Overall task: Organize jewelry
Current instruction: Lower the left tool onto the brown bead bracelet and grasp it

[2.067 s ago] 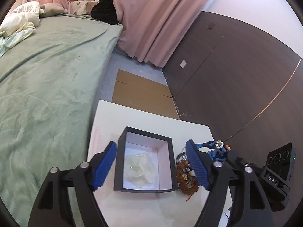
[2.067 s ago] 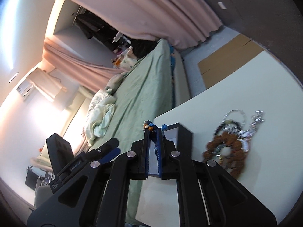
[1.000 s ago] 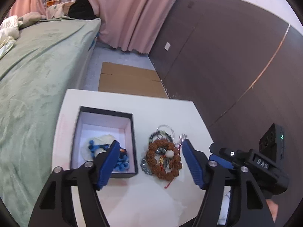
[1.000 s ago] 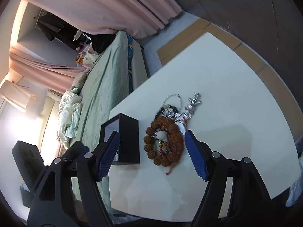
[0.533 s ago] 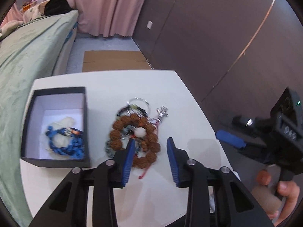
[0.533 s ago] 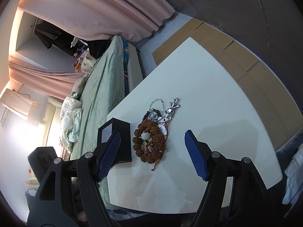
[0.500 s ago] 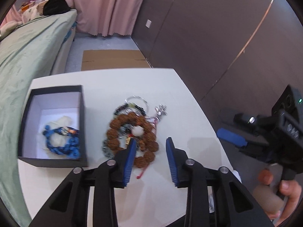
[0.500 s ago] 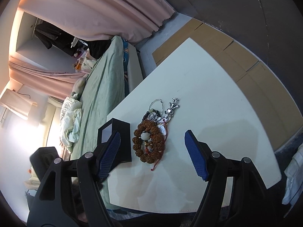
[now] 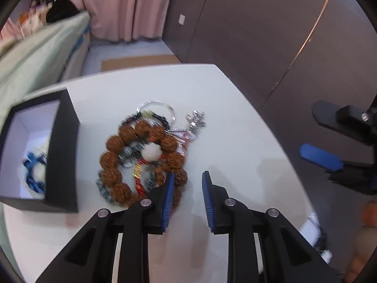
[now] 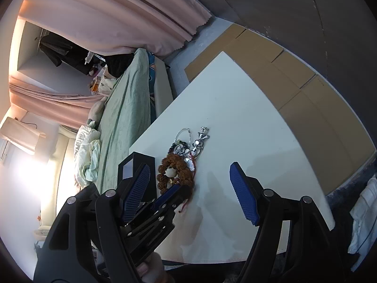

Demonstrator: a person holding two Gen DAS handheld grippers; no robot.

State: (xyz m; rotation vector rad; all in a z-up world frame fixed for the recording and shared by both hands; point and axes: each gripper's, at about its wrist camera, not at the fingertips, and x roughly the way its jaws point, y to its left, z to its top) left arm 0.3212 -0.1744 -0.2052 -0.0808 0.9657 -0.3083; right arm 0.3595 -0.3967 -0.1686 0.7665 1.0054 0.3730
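Observation:
A pile of jewelry lies on the white table [image 9: 235, 122]: a brown large-bead bracelet [image 9: 132, 155], a silver bangle [image 9: 156, 105] and a silver charm [image 9: 196, 120]. My left gripper [image 9: 187, 188] is partly open and empty, low at the pile's near right edge; its left pad touches a brown bead. A black box [image 9: 62, 141] at the left holds a blue bead bracelet [image 9: 33, 172]. My right gripper [image 10: 190, 193] is wide open and empty, held above the table; the pile [image 10: 175, 172] and box [image 10: 136, 165] show below it.
A bed with a green cover [image 10: 124, 108] runs along the table's far side. Flattened cardboard [image 10: 306, 89] lies on the floor by a dark wall. Pink curtains [image 9: 122, 7] hang behind. The right gripper also shows in the left wrist view [image 9: 329, 158].
My left gripper has dropped lower and closer to the brown bead bracelet, its jaws still narrowed. The right gripper has stayed wide open above the table.

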